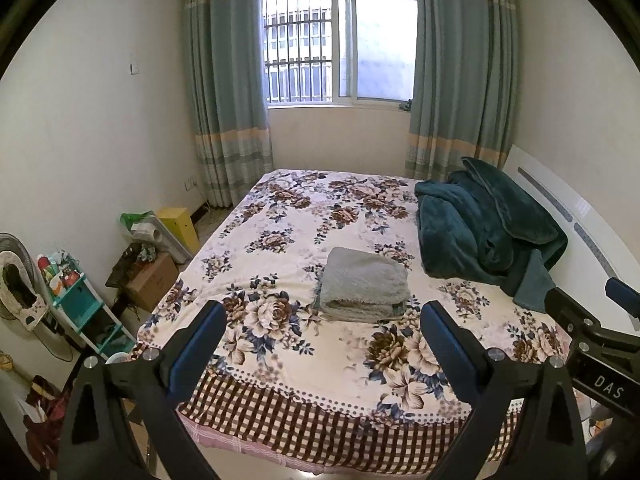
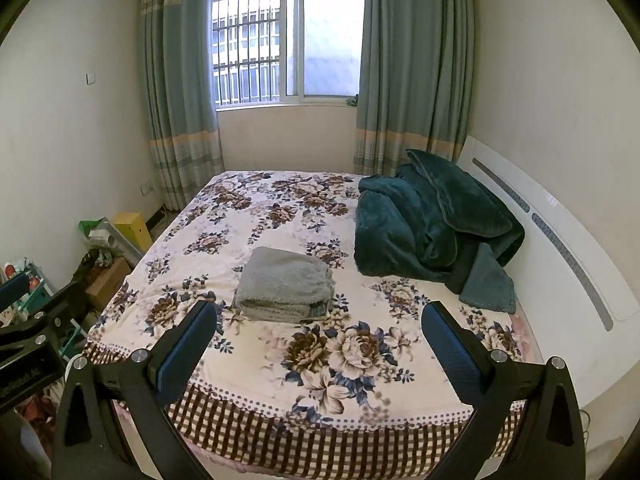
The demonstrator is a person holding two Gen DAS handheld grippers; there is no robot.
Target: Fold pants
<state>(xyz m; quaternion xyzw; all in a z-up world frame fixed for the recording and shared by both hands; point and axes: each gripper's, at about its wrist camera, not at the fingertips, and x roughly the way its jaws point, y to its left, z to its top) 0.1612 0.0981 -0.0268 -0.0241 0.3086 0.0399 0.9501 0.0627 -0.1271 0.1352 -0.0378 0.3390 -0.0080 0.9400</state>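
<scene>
A: What's nearest?

B: The left tool (image 1: 324, 320) and the right tool (image 2: 320, 320), both held above the foot of the bed (image 2: 280, 412). Each has its jaws spread wide, with nothing between the blue pads (image 1: 200, 344). They are side by side: the right tool's black frame shows at the right edge of the left view.

A: Does anything lie between them and the pants?

B: Only bare floral bedspread (image 1: 280, 220), with a checked border along the near edge.

A: And the pants themselves?

B: The pants (image 1: 366, 284) are a grey, fuzzy folded stack near the middle of the bed, well beyond both tools. The layered fold edges face the tools. The bundle is close to square; its slightly longer side seems to run across the bed, though the fisheye makes that hard to call.

A: What's around it?

B: To the right and farther back, a heaped teal blanket (image 2: 432, 224) rests against the white headboard (image 2: 560, 256), apart from the pants. On the floor left of the bed are a teal shelf rack (image 1: 84, 312), a cardboard box (image 1: 152, 280) and a yellow box (image 1: 180, 224).

A: Farthest?

B: A barred window (image 1: 336, 44) between green-grey curtains (image 1: 224, 80).
</scene>
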